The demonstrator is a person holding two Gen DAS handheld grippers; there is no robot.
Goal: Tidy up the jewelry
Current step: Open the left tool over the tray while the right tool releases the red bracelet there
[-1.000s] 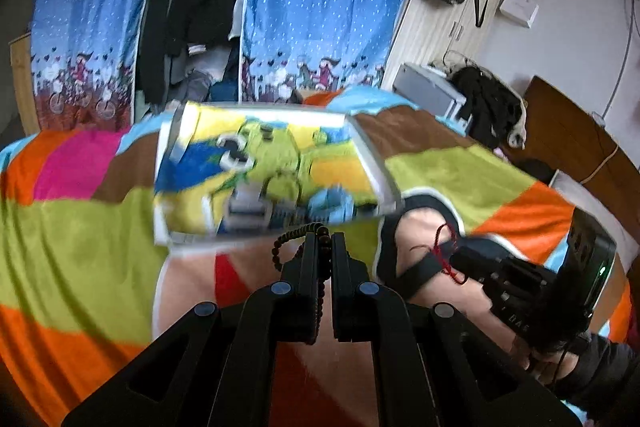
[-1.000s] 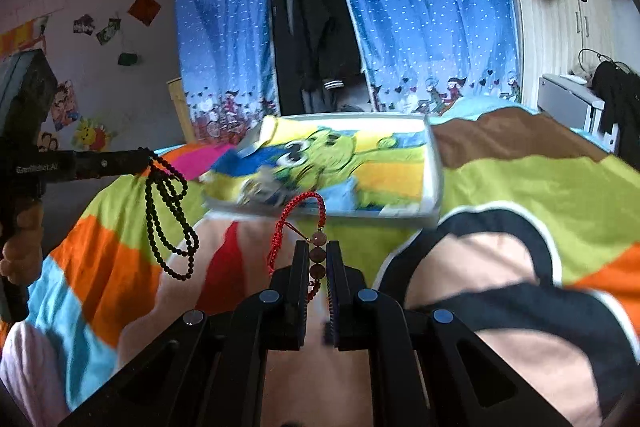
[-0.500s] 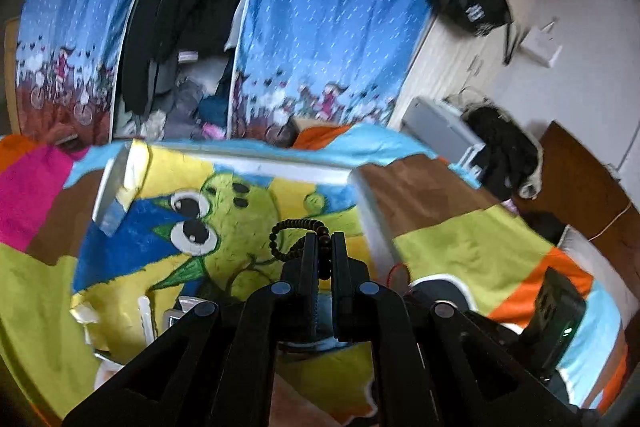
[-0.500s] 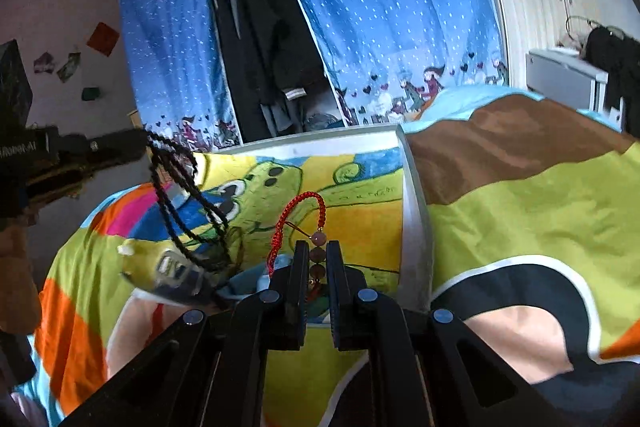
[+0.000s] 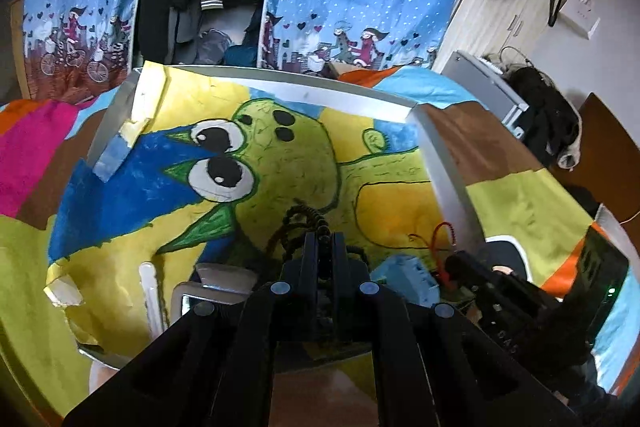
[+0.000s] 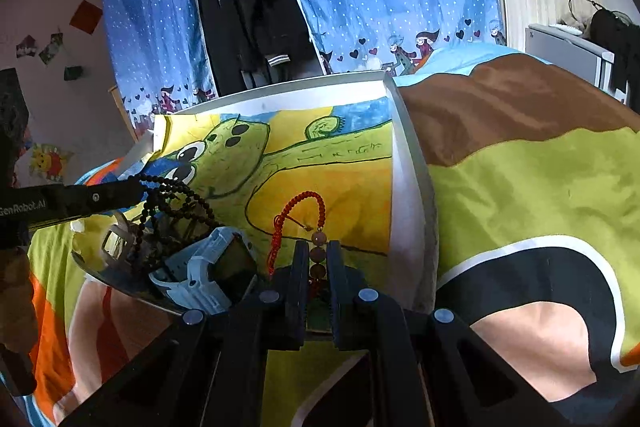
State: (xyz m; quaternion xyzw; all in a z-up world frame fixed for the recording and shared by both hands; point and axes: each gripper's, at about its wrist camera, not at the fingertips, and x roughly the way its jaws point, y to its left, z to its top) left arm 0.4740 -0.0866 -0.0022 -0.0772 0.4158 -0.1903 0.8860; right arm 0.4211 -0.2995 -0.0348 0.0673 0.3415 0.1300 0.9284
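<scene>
Right wrist view: right gripper (image 6: 318,259) pinches a red cord bracelet (image 6: 298,223) by its brown beads, above the white tray (image 6: 410,163) lined with a cartoon drawing. Off to its left, the left gripper (image 5: 325,241) clamps a black bead strand (image 6: 176,199) hanging over a pale-blue watch (image 6: 200,271).

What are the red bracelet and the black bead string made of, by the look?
Red bracelet: woven red cord, matte, with brownish, possibly wooden, round beads in the right claw. Black bead string in the left claw: small dark matte beads, wood or stone, unclear.
</scene>
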